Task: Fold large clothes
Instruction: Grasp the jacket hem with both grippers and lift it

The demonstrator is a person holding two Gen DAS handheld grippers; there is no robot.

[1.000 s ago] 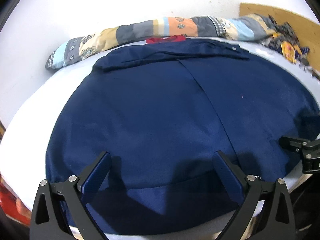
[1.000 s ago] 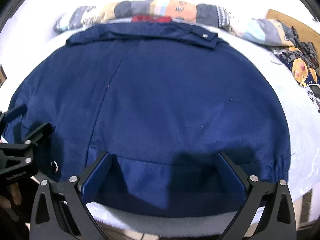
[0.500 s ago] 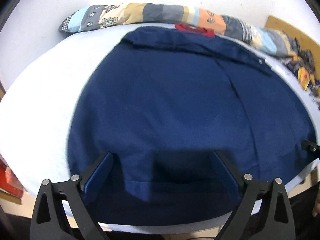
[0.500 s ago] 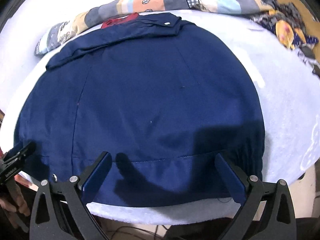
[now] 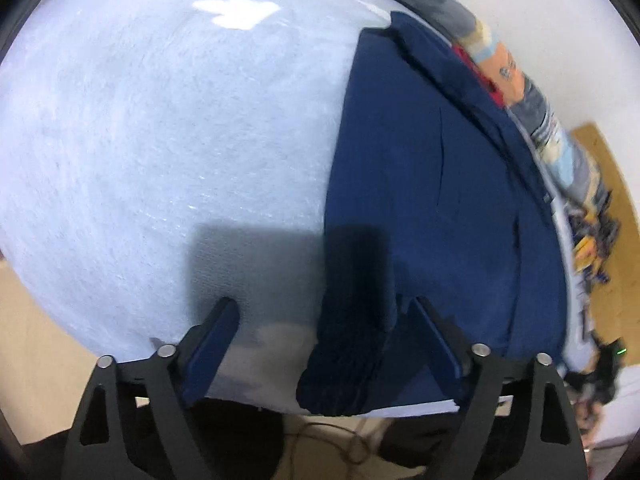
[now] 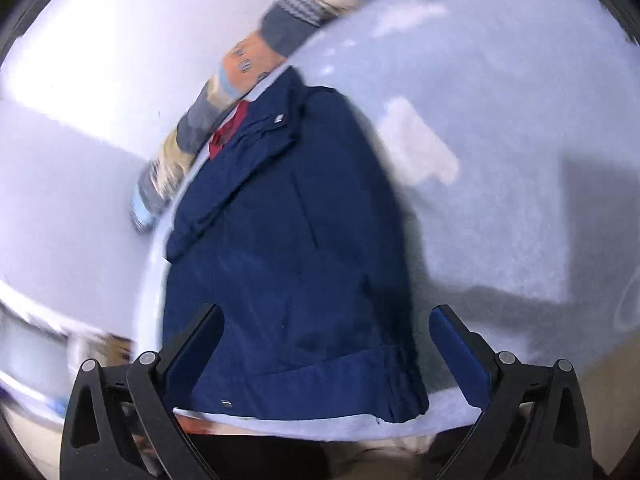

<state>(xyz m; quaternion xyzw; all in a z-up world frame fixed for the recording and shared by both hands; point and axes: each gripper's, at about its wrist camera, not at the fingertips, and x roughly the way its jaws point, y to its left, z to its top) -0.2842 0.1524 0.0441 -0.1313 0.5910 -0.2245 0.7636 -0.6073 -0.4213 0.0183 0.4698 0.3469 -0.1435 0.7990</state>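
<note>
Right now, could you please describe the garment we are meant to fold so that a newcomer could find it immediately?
Start from the pale blue fleece-covered table. On it lies a navy blue jacket, spread flat, its collar toward the patchwork bolster at the far edge. It is the only plain dark item, with red lining at the neck.

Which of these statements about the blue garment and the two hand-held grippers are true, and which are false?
1. The navy garment lies on a pale blue surface. True.
2. The left hand-held gripper is clamped on the garment. False: its jaws are open, with the garment's corner between them.
3. The right hand-held gripper is open above the garment's hem. True.
4. A green towel lies beyond the garment. False: a patchwork cloth roll lies there.
</note>
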